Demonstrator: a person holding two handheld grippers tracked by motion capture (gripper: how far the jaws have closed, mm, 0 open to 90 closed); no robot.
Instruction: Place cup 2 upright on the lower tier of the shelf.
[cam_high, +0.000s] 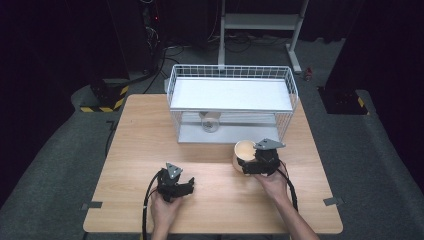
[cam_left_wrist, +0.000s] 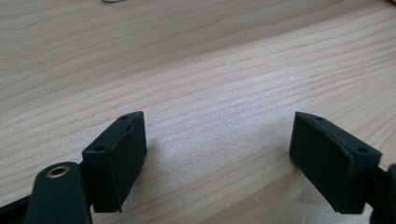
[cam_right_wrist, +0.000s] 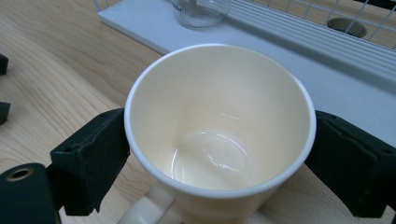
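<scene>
From the high view, we see the mug (cam_high: 244, 154) upright on the surface (cam_high: 140, 150), just in front of the wire rack (cam_high: 232, 100), with the right tool (cam_high: 260, 161) closed around its body from the near side. The rack has a white upper shelf and a lower tray, and a clear glass (cam_high: 211, 121) stands on that lower level. The left tool (cam_high: 176, 186) rests low over bare wood, well apart from the mug. In the left gripper view, that tool's jaws stand wide apart with nothing between them but wood grain. In the right gripper view, the jaws press on opposite sides of the mug (cam_right_wrist: 219, 121) just below its rim; it is empty and glossy inside, and its handle (cam_right_wrist: 147, 210) points back toward the hand. We judge the mug to be ceramic: stiff, fairly heavy for its size, smooth enough to slip, and likely to chip if knocked on the rack. A firm hold across the body, as now, seems sound to us. The glass (cam_right_wrist: 201, 11) looks empty, though only its lower part is in frame.
</scene>
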